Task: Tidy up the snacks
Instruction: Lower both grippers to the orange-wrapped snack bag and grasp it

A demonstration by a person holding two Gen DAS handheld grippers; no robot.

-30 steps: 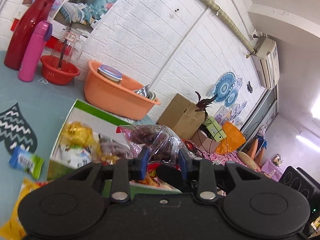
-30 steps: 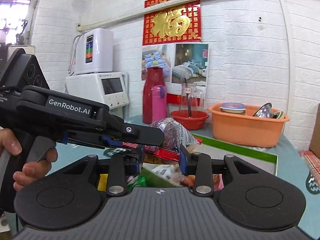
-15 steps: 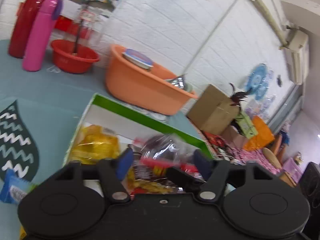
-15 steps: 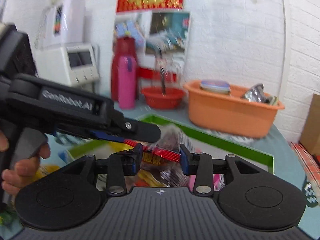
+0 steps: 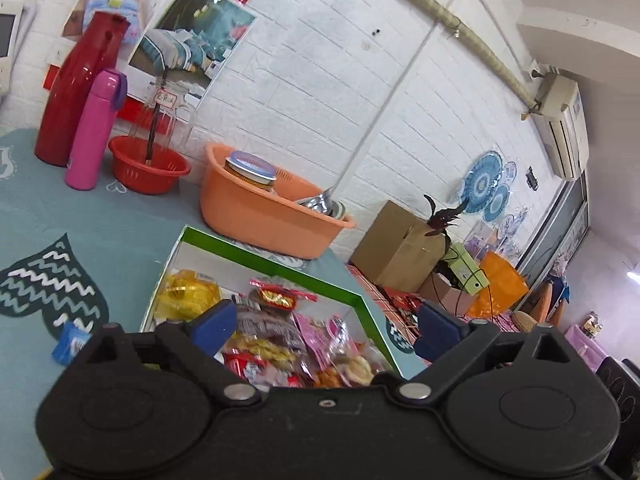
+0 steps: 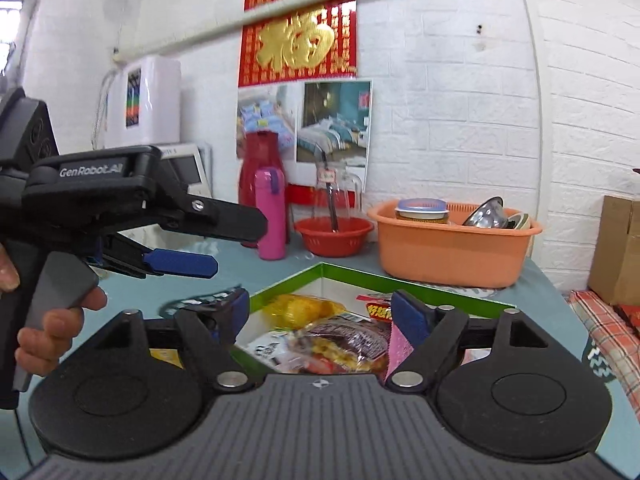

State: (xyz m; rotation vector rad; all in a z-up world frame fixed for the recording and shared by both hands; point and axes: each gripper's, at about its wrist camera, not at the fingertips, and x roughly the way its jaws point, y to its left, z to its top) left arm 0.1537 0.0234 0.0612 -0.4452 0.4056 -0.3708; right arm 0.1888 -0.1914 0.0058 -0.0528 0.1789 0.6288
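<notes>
Both the left gripper (image 5: 322, 326) and right gripper (image 6: 320, 312) have just been spread wide with nothing pinched, so the clear crinkly snack bag (image 6: 346, 334) is now dropped inside the green-edged cardboard box (image 5: 276, 266), basically sorted.

Snack packets (image 5: 276, 340) lie in the box (image 5: 256, 258); tub (image 5: 264, 216) behind it; flask (image 5: 94, 130) left.
</notes>
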